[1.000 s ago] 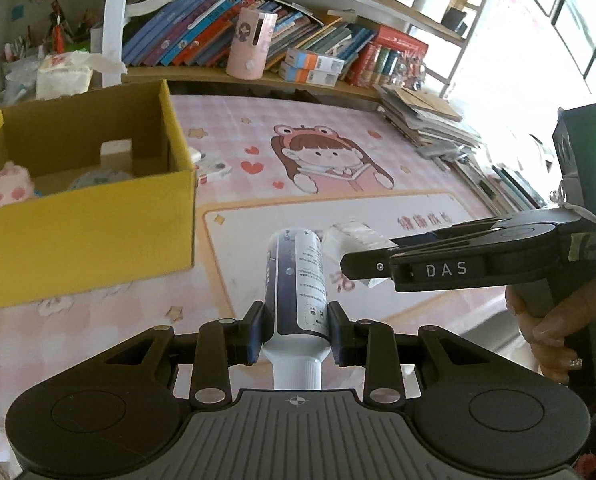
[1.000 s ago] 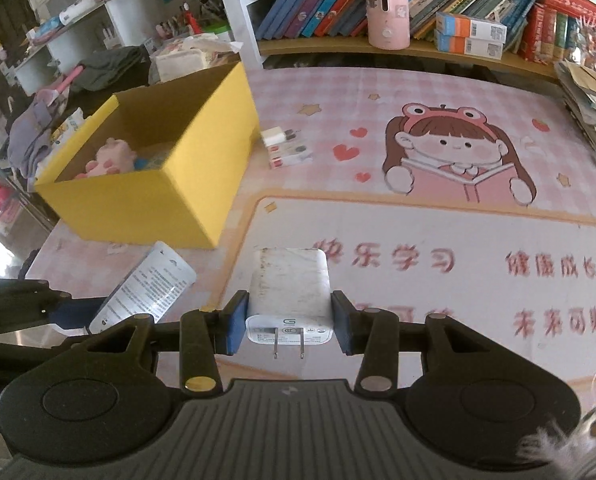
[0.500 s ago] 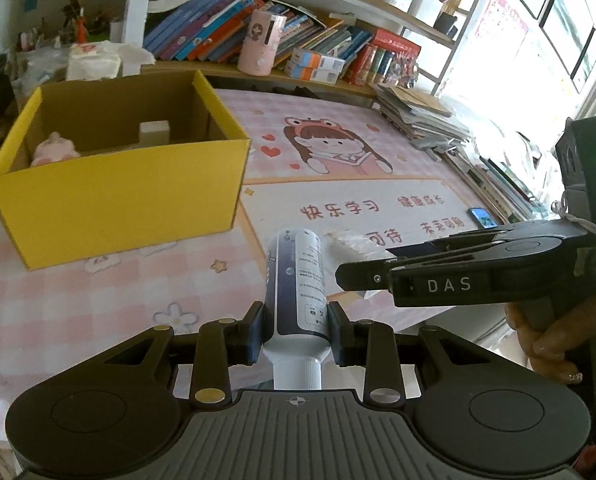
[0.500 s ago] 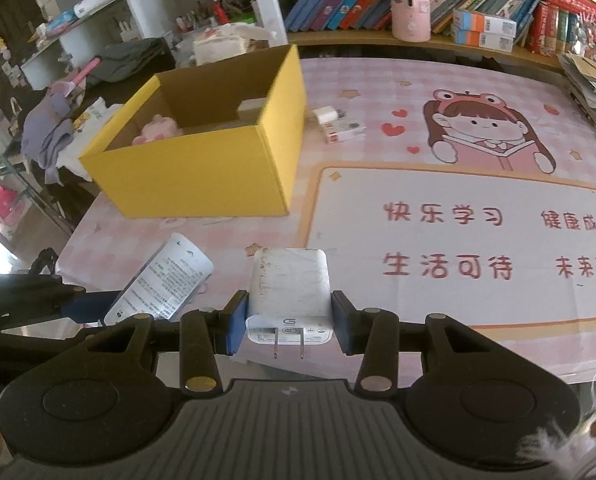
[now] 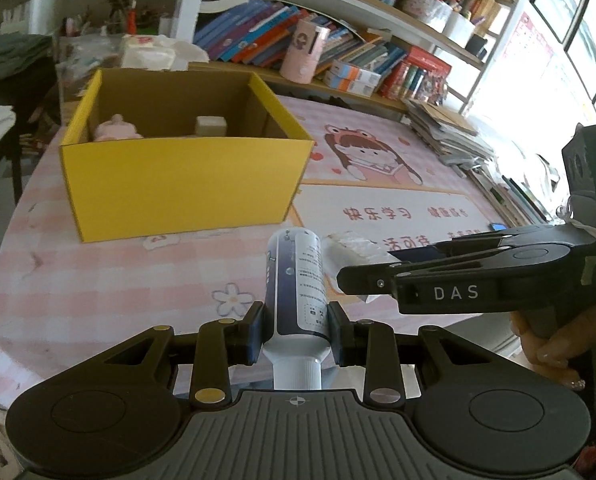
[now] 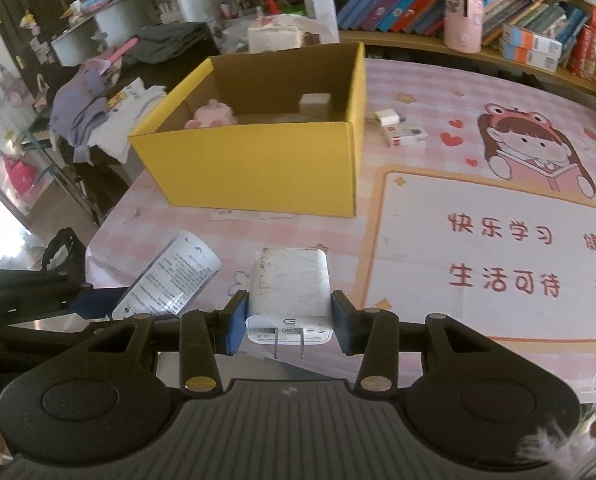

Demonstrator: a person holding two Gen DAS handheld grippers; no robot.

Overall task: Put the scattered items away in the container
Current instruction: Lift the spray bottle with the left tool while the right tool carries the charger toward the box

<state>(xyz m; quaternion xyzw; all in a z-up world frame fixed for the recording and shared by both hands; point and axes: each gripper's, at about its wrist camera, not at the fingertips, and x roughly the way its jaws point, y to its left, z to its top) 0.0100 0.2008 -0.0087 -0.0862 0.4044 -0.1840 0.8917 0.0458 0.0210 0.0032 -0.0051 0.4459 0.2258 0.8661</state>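
My left gripper [image 5: 296,330] is shut on a white and dark bottle [image 5: 296,284], cap toward the camera, held above the table's near edge. My right gripper [image 6: 287,320] is shut on a white plug charger [image 6: 289,286], prongs toward the camera. The yellow cardboard box [image 5: 185,184] stands open ahead and to the left, also in the right wrist view [image 6: 257,164]. It holds a pink plush toy [image 6: 211,114] and a small white block [image 6: 315,100]. The bottle also shows in the right wrist view [image 6: 169,276], left of the charger.
A small white adapter [image 6: 386,116] and a white-red box [image 6: 406,135] lie on the pink mat right of the yellow box. The right gripper's body [image 5: 478,280] crosses the left wrist view. Bookshelves [image 5: 338,52] line the far side. Clothes [image 6: 85,116] lie off the table's left.
Both grippers have pulled back and lifted with their loads; the yellow box now appears farther off and more centred. Both grips are unchanged.
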